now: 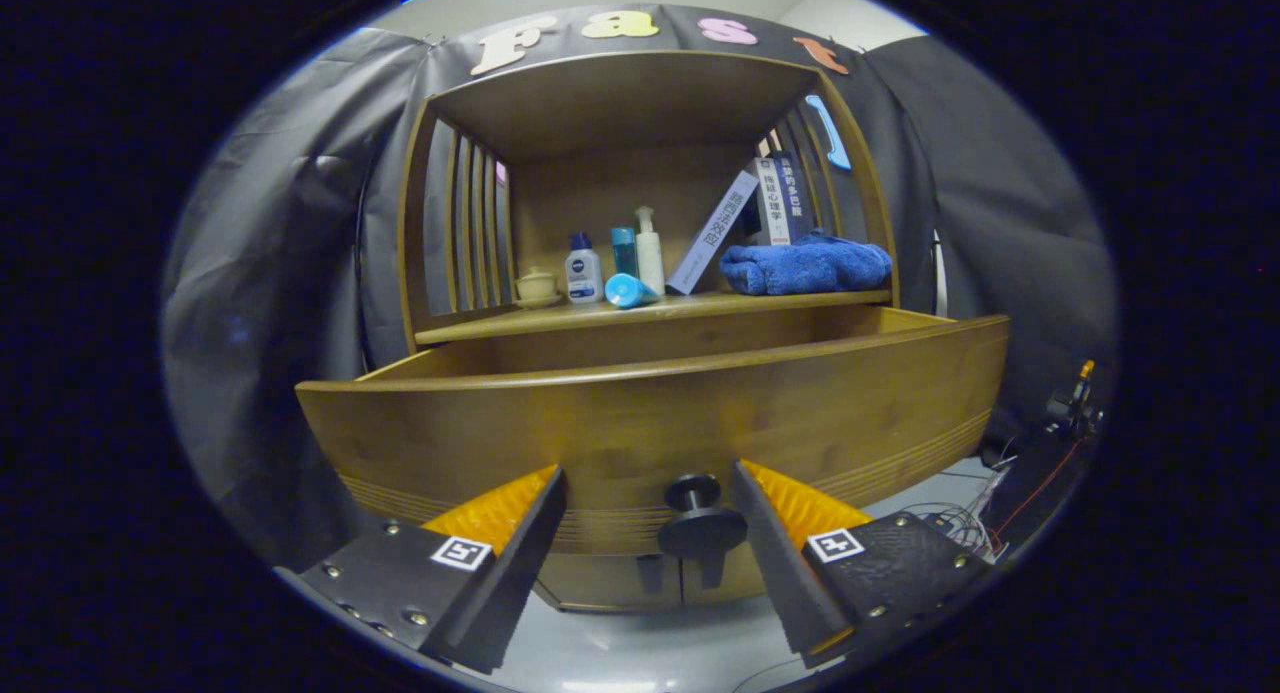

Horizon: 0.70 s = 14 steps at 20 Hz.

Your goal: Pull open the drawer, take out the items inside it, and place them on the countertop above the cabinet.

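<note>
The wooden drawer stands pulled out from the cabinet, its front panel close ahead of me. Its dark round knob sits between my fingers, nearer the right one. My gripper is open, and neither finger presses on the knob. The inside of the drawer is hidden behind its front panel. Above it runs the countertop with a folded blue towel, a teal bottle lying on its side, a white bottle with a blue cap, a slim teal bottle, a pump bottle and a small lidded cup.
Leaning books stand behind the towel. Slatted wooden side walls and a wooden top enclose the shelf space. Lower cabinet doors with small handles sit under the drawer. Cables and equipment lie on the floor to the right.
</note>
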### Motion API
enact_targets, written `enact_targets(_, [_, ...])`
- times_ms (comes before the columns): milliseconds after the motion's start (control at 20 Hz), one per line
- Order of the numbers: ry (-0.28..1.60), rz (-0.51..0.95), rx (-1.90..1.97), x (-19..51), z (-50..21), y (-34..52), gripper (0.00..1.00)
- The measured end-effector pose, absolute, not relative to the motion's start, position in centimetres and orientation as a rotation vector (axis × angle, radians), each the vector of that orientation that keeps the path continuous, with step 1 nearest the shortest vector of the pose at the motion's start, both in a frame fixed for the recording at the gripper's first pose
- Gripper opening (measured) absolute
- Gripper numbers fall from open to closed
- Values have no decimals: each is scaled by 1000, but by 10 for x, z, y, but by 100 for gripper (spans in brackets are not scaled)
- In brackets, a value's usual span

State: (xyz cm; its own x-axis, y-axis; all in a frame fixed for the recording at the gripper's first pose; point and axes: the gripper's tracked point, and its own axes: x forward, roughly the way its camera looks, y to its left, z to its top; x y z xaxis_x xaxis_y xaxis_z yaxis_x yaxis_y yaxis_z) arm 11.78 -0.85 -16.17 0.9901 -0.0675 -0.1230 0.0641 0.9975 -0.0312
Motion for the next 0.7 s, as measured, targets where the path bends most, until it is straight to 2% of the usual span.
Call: enact_targets(700, [76, -61, -29, 182, -163, -9, 99])
